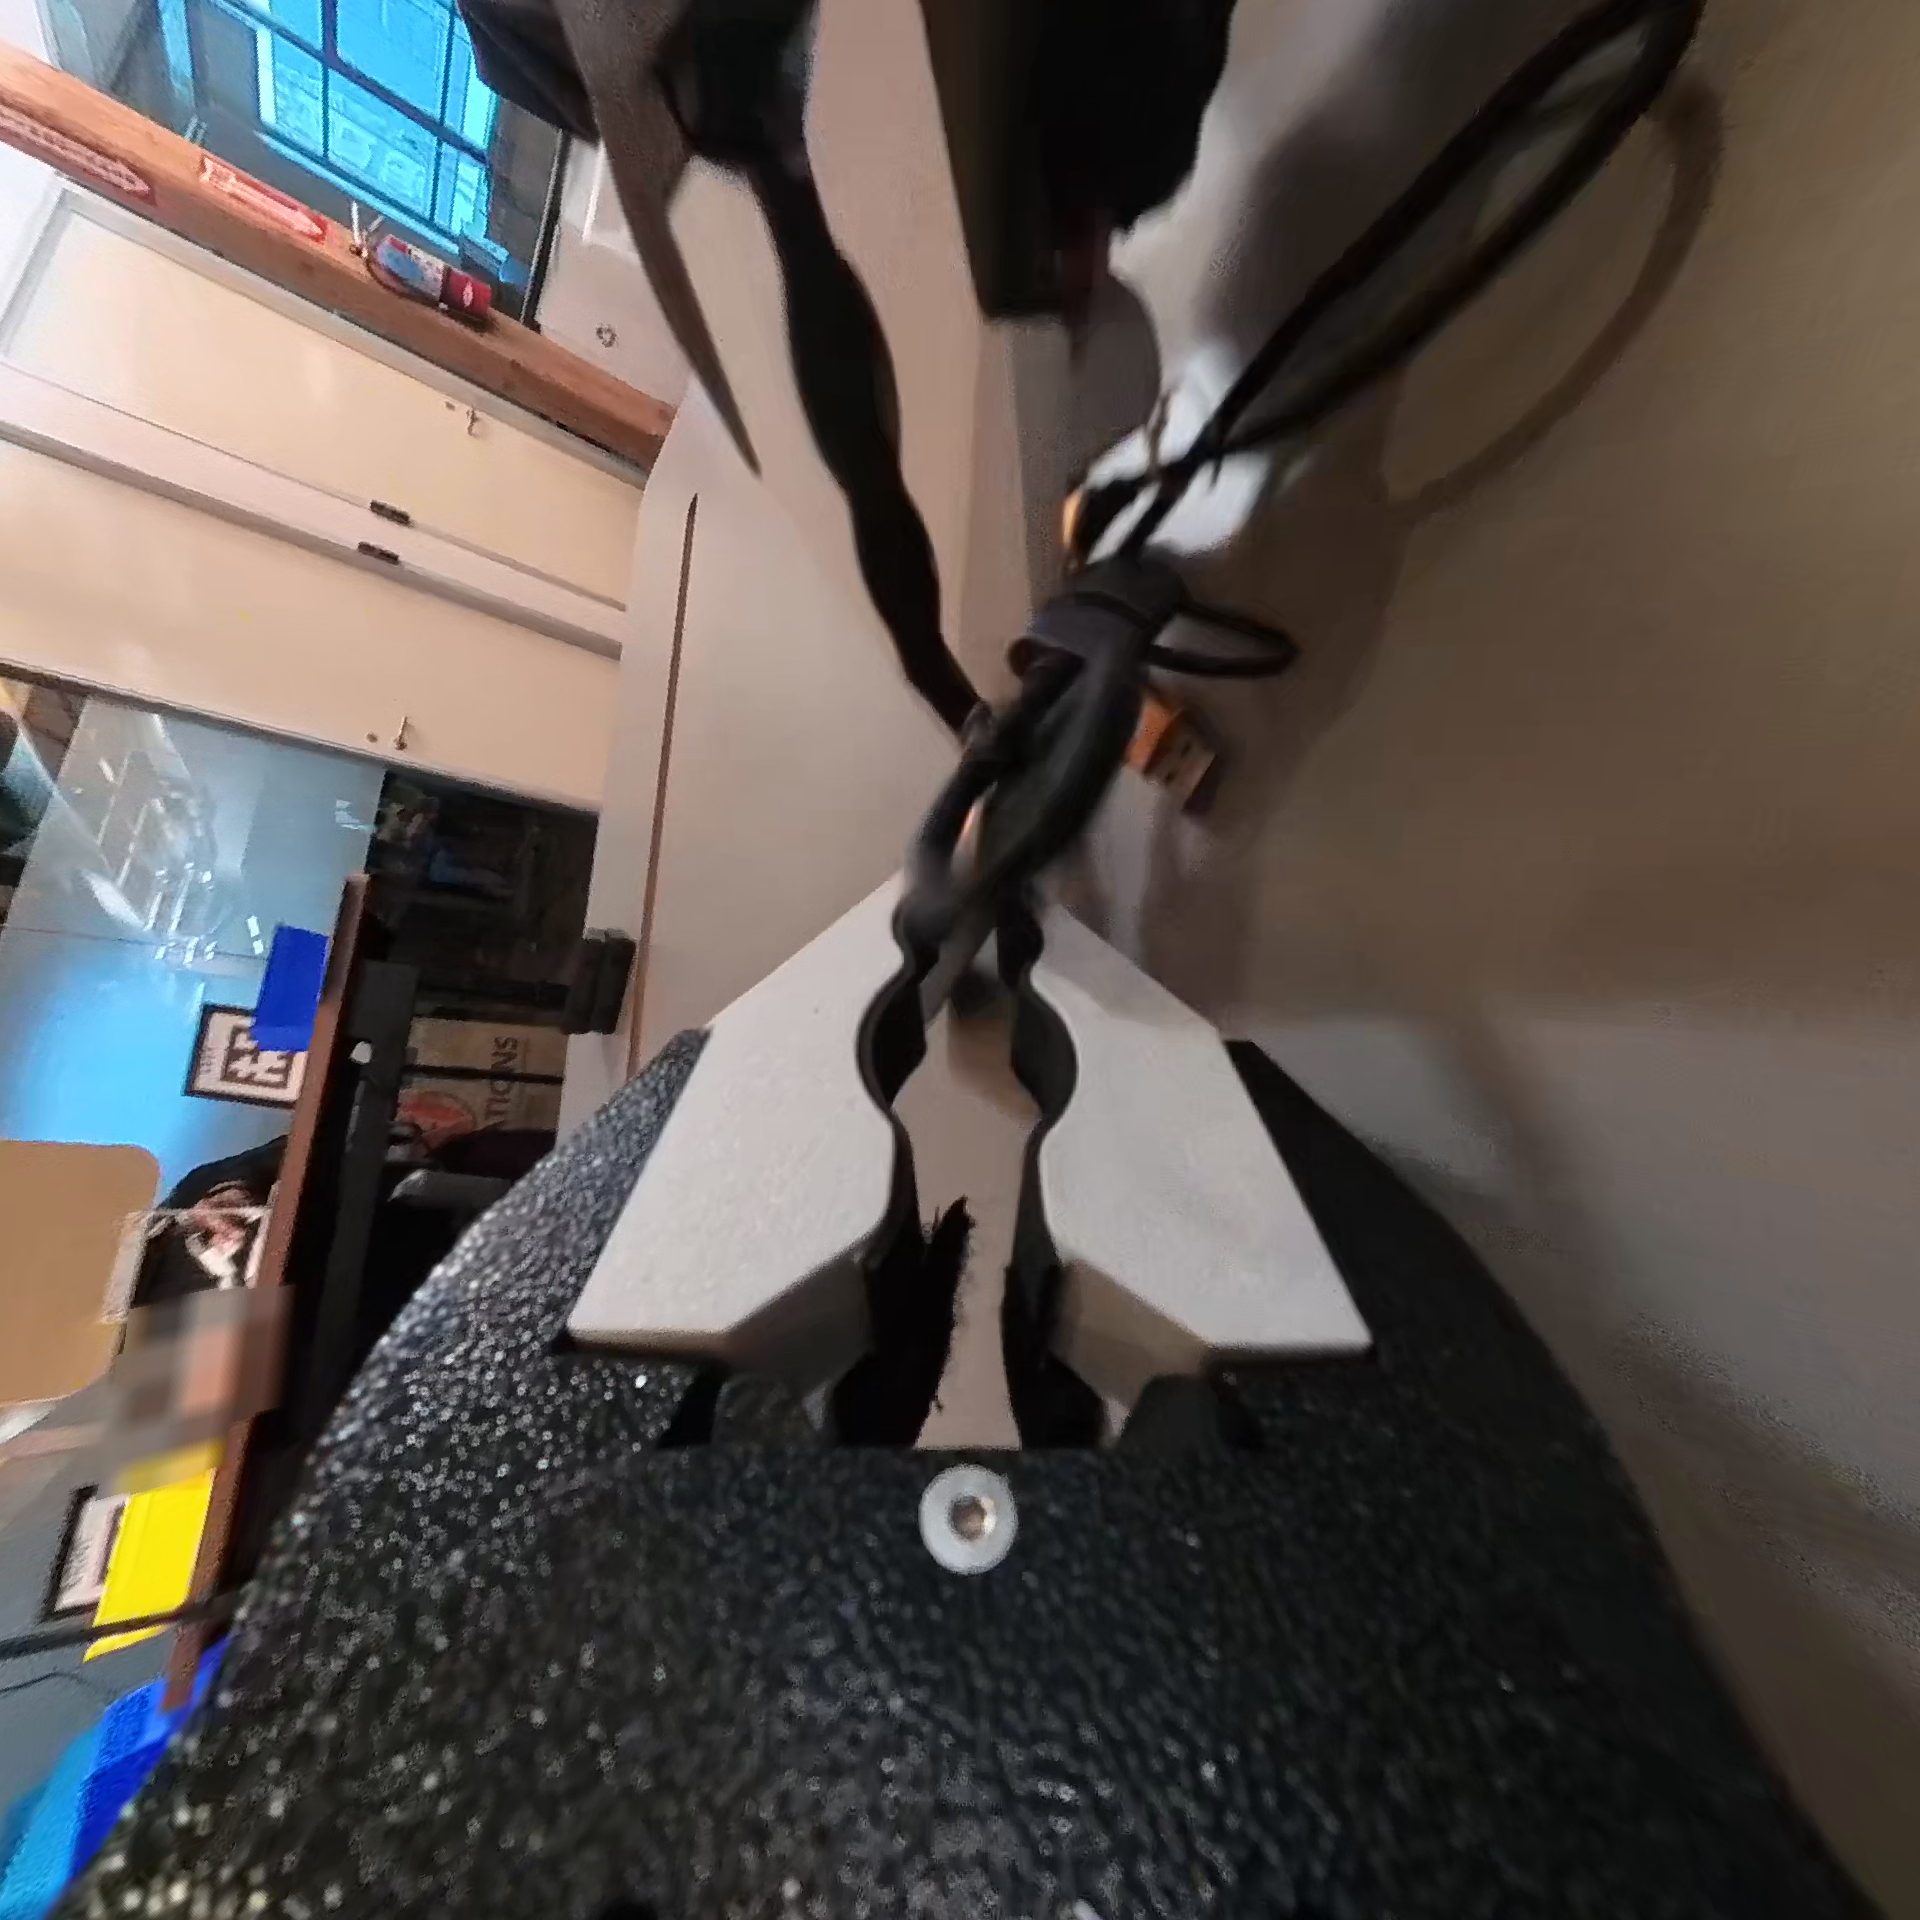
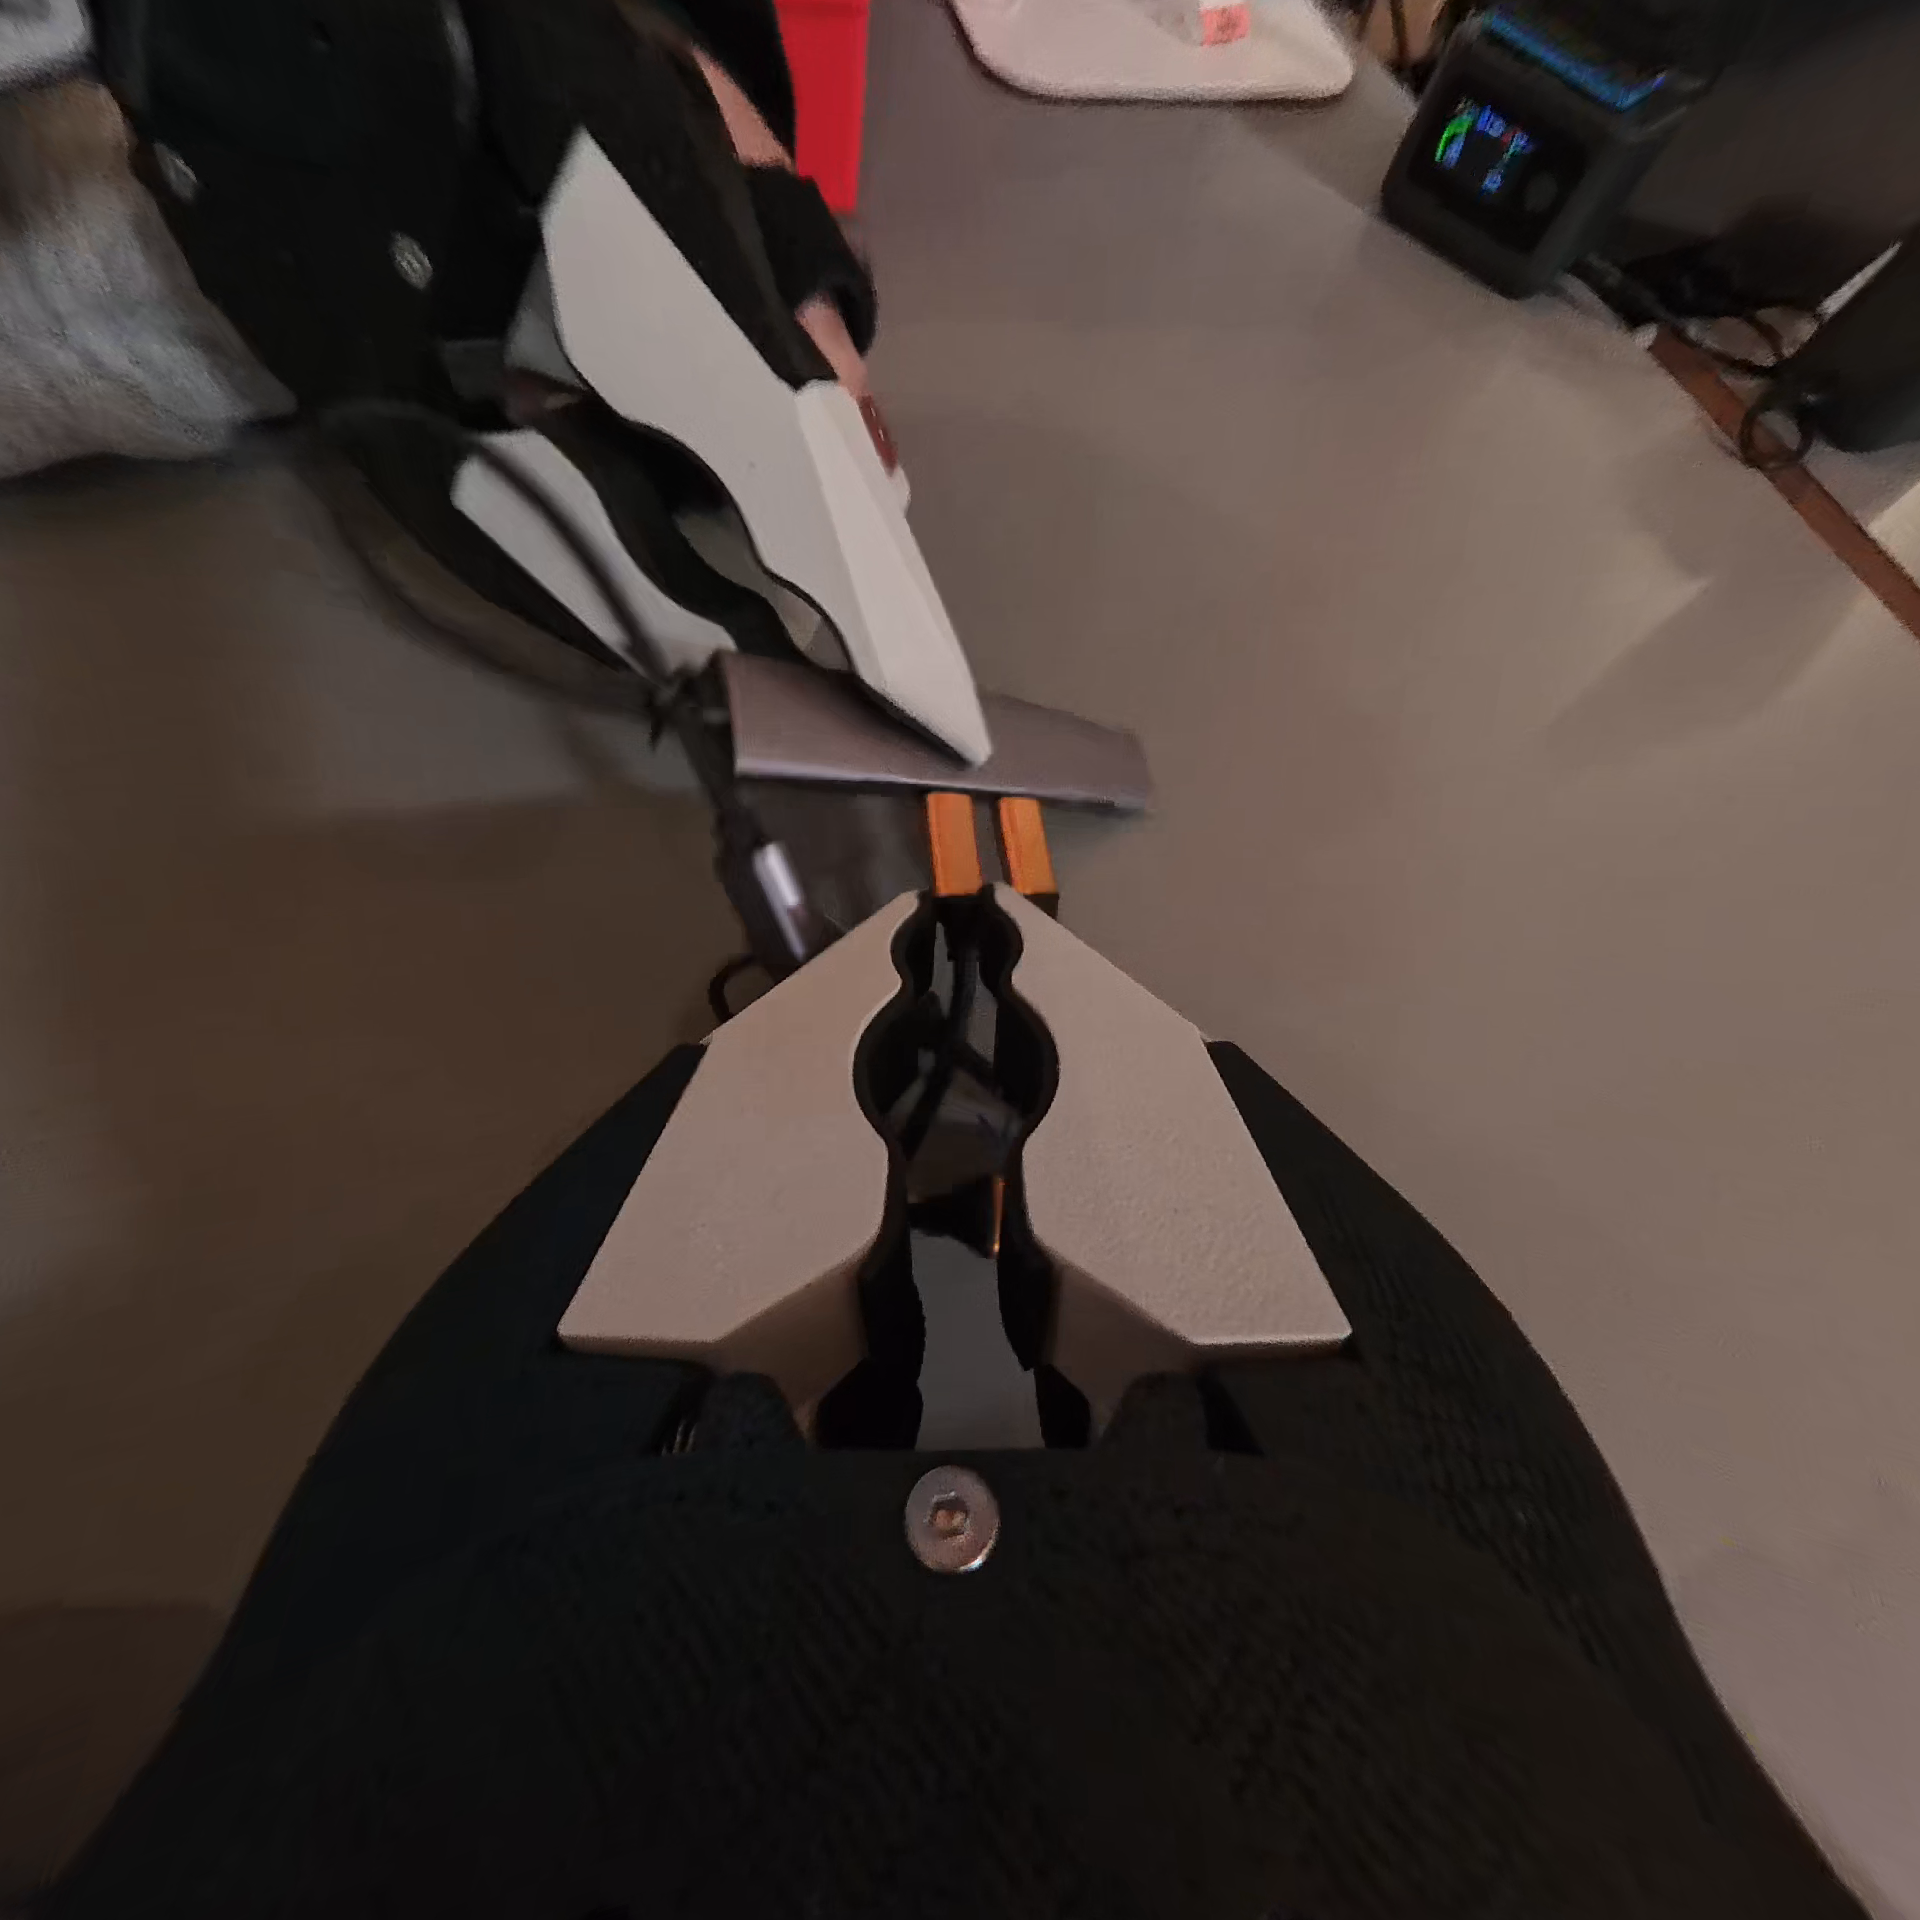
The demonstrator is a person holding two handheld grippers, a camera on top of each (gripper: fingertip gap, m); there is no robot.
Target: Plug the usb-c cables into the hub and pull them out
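Note:
In the right wrist view a flat grey hub (image 2: 1070, 753) lies on the grey table (image 2: 1403, 831). Two orange usb-c plugs sit in its near edge, a left one (image 2: 954, 844) and a right one (image 2: 1027, 847). My right gripper (image 2: 961, 906) is shut on the black cable just behind the left plug. My left gripper (image 2: 961, 740) comes in from the upper left and is shut on the hub. In the left wrist view my left gripper (image 1: 977, 930) pinches the hub edge-on (image 1: 961, 961). An orange plug (image 1: 1174, 746) and black cables (image 1: 1081, 675) lie beyond it, blurred.
The hub's own black lead with a silver plug (image 2: 774, 883) trails at its left. A black device with a coloured screen (image 2: 1496, 156) stands at the far right, by the table's edge (image 2: 1787, 488). A red object (image 2: 826, 94) and a white item (image 2: 1143, 42) are at the back.

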